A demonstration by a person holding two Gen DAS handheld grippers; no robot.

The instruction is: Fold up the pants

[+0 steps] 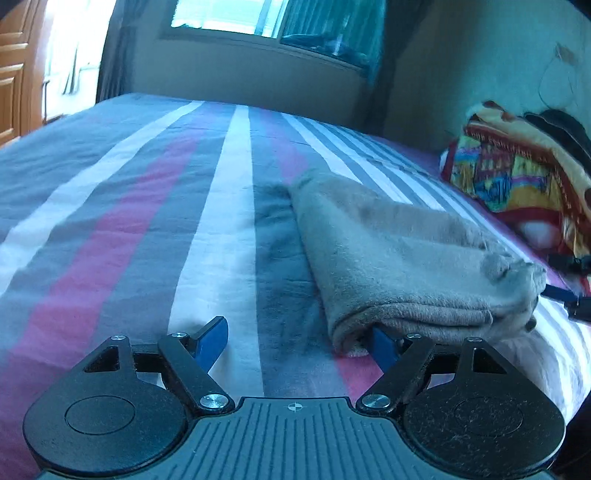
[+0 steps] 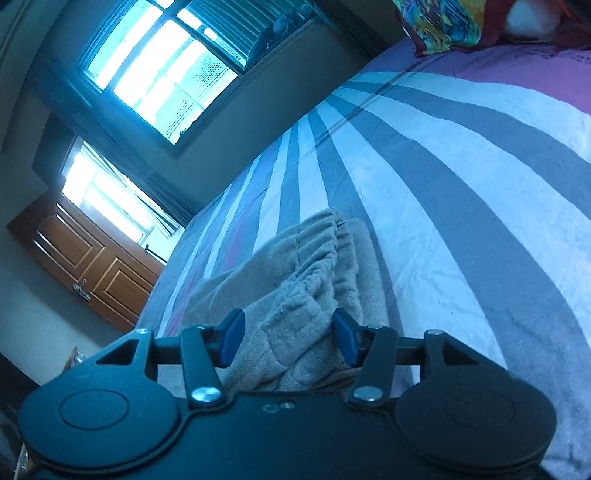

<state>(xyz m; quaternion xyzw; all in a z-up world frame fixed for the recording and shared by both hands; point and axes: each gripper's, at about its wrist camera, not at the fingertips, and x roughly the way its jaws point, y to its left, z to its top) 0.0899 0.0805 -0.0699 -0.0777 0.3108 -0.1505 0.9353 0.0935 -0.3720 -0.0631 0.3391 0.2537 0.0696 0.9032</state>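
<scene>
Nearest, the left gripper lay spread wide on the striped bedsheet, one blue finger touching or tucked under the near corner of the grey fleece pants, clamping nothing. Likewise the right gripper stood partly parted astride the gathered waistband, its pads not visibly pinching it. Judging by the compact, layered bundle, the folding looked nearly finished; perhaps one last fold or a squaring-up remained. Beyond, a bright patterned blanket sat at the bed's edge, well clear, then the window.
</scene>
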